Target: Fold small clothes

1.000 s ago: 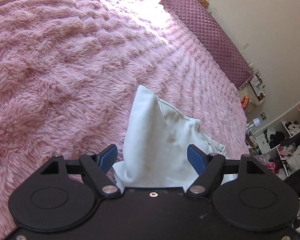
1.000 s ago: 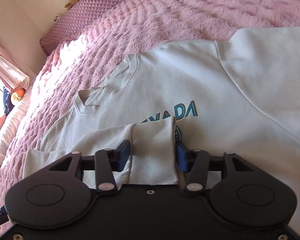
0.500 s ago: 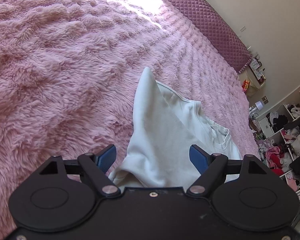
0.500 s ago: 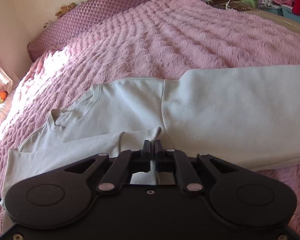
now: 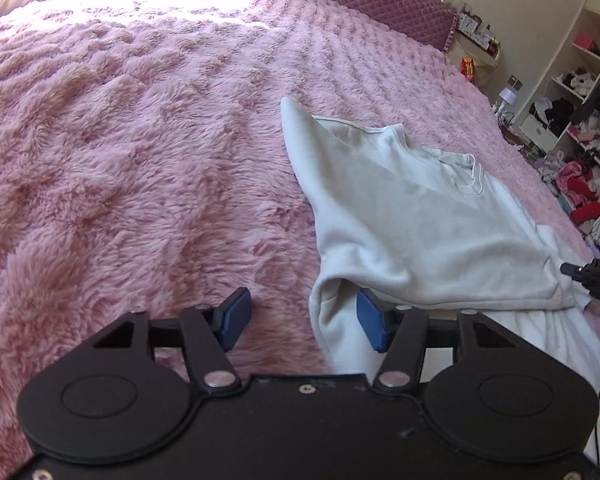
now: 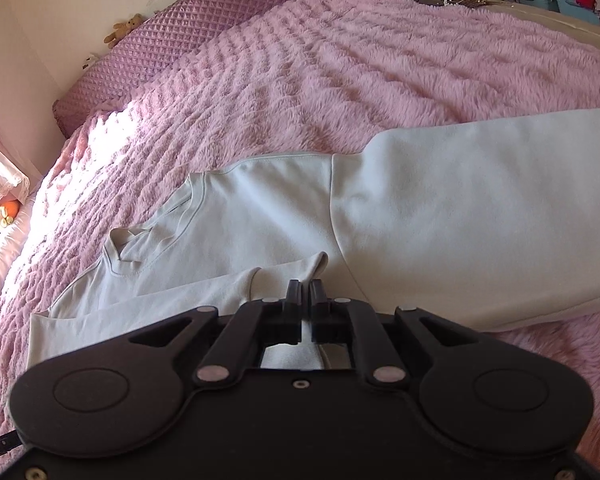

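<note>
A pale white sweatshirt [image 5: 412, 216] lies on the fluffy pink bedspread [image 5: 140, 152]. In the left wrist view its left part is folded over the body, collar visible. My left gripper [image 5: 300, 318] is open, its blue pads apart; a fold of the shirt's edge hangs between them next to the right pad. In the right wrist view the sweatshirt [image 6: 440, 216] lies spread with a sleeve folded across the front. My right gripper [image 6: 306, 292] is shut on the folded sleeve's cuff [image 6: 296, 268], low over the shirt.
A quilted purple headboard cushion [image 6: 188, 44] runs along the wall with a small teddy bear [image 6: 124, 30] on it. Open shelves with cluttered clothes [image 5: 580, 120] stand beyond the bed's far side. The other gripper's tip [image 5: 592, 274] shows at the right edge.
My right gripper closed on the sleeve cuff and carried it across the shirt, covering the printed logo. My left gripper stayed open and shifted left, so the shirt now lies mostly to its right.
</note>
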{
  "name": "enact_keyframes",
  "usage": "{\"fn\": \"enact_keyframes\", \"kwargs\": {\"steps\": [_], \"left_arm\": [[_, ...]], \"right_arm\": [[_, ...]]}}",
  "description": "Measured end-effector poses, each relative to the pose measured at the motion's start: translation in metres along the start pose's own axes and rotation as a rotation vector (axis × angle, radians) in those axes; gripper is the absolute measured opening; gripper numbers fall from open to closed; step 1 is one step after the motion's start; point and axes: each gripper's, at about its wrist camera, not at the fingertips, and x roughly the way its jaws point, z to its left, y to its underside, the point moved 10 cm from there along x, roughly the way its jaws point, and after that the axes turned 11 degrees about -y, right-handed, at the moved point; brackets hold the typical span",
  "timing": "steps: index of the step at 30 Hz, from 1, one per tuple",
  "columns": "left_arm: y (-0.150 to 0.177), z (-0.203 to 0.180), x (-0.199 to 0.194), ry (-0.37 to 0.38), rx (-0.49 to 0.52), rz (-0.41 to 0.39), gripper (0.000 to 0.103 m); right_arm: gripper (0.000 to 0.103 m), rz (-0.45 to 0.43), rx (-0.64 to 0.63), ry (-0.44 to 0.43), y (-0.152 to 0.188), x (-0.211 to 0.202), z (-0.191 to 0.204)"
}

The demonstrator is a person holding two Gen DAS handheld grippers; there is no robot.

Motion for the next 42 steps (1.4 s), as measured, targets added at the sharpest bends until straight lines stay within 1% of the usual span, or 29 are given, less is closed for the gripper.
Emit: {"fn": "enact_keyframes", "kwargs": {"steps": [1, 3, 4, 5, 6, 8, 9, 10, 12, 14, 16, 18, 19, 22, 23, 24, 25, 26, 28, 29, 30, 31, 32, 33, 35, 36, 38, 40, 42], "left_arm": [[0.001, -0.002, 0.005, -0.019, 0.037, -0.001, 0.033], [0.0, -0.01, 0.011, -0.018, 0.09, -0.014, 0.026], [-0.001, -0.015, 0.013, -0.008, 0.112, -0.025, 0.017], [-0.002, -0.022, 0.014, -0.002, 0.143, -0.035, 0.012], [-0.004, -0.027, 0.013, -0.012, 0.17, -0.053, 0.007], [-0.009, -0.032, 0.006, -0.055, 0.195, -0.112, 0.006], [-0.014, -0.028, -0.001, -0.111, 0.2, -0.143, 0.006], [-0.02, -0.023, -0.009, -0.144, 0.196, -0.164, 0.006], [-0.022, -0.015, -0.017, -0.144, 0.177, -0.154, 0.007], [-0.015, -0.014, -0.01, -0.17, 0.217, -0.13, 0.007], [-0.002, -0.013, 0.008, -0.2, 0.241, -0.069, 0.008], [0.01, -0.011, 0.024, -0.207, 0.206, -0.012, 0.008], [0.012, -0.011, 0.025, -0.215, 0.192, -0.017, 0.008], [0.011, -0.009, 0.022, -0.212, 0.152, -0.034, 0.009], [0.011, -0.008, 0.021, -0.206, 0.14, -0.034, 0.009], [0.011, -0.008, 0.02, -0.198, 0.136, -0.032, 0.01], [0.012, -0.007, 0.019, -0.203, 0.139, -0.032, 0.013], [0.012, -0.007, 0.018, -0.204, 0.137, -0.037, 0.014], [0.012, -0.006, 0.011, -0.191, 0.122, -0.046, 0.016], [0.011, -0.005, 0.005, -0.183, 0.111, -0.055, 0.017], [0.012, -0.006, 0.002, -0.171, 0.11, -0.057, 0.023], [0.012, -0.007, 0.0, -0.166, 0.115, -0.059, 0.026], [0.012, -0.007, -0.001, -0.17, 0.12, -0.06, 0.028], [0.012, -0.007, -0.001, -0.171, 0.126, -0.062, 0.029], [0.013, -0.007, 0.004, -0.178, 0.122, -0.053, 0.029], [0.012, -0.007, 0.006, -0.179, 0.119, -0.053, 0.029], [0.009, -0.008, 0.01, -0.186, 0.114, -0.058, 0.029], [0.006, -0.008, 0.014, -0.191, 0.106, -0.052, 0.029], [0.003, -0.006, 0.017, -0.193, 0.085, -0.049, 0.029]], "right_arm": [[0.003, 0.003, 0.0, 0.005, 0.001, 0.0, -0.001], [0.003, 0.006, 0.004, 0.012, 0.001, 0.001, -0.002], [0.003, 0.009, 0.004, 0.016, 0.002, 0.001, -0.002], [0.003, 0.012, 0.004, 0.019, 0.002, 0.001, -0.003], [0.003, 0.014, 0.004, 0.02, 0.002, 0.001, -0.003], [0.003, 0.015, 0.005, 0.023, 0.002, 0.0, -0.003], [0.003, 0.013, 0.008, 0.021, 0.001, -0.001, -0.002], [0.003, 0.006, 0.006, 0.013, 0.0, -0.003, 0.0], [0.003, -0.001, -0.012, -0.005, -0.001, -0.005, 0.006], [0.003, 0.001, -0.023, -0.003, 0.0, -0.003, 0.007], [0.003, -0.001, -0.012, 0.029, 0.004, -0.001, 0.0], [0.002, -0.023, 0.035, 0.044, 0.006, -0.005, -0.009], [0.001, -0.055, 0.057, 0.034, 0.006, -0.012, -0.01], [0.0, -0.151, 0.025, 0.07, -0.003, -0.04, -0.01], [0.0, -0.169, 0.029, 0.059, -0.006, -0.046, -0.011], [0.0, -0.163, 0.043, 0.036, -0.008, -0.049, -0.013], [0.0, -0.133, 0.071, 0.028, -0.008, -0.049, -0.017], [0.002, -0.108, 0.078, 0.022, -0.007, -0.046, -0.02], [0.004, -0.051, 0.087, -0.032, 0.0, -0.037, -0.018], [0.008, -0.036, 0.086, -0.038, 0.002, -0.035, -0.018], [0.024, -0.016, 0.072, -0.048, 0.006, -0.031, -0.015], [0.045, -0.018, 0.058, -0.046, 0.007, -0.029, -0.013], [0.05, -0.034, 0.037, -0.054, 0.007, -0.027, -0.009], [0.051, -0.034, 0.024, -0.068, 0.007, -0.023, -0.006], [0.051, -0.011, 0.037, -0.063, 0.008, -0.01, -0.005], [0.048, 0.007, 0.046, -0.078, 0.009, -0.002, -0.003], [0.039, 0.029, 0.032, -0.062, 0.012, 0.014, 0.0], [0.005, 0.04, -0.003, -0.058, 0.012, 0.02, 0.006], [0.003, -0.001, -0.024, -0.058, 0.005, 0.009, 0.014]]}}
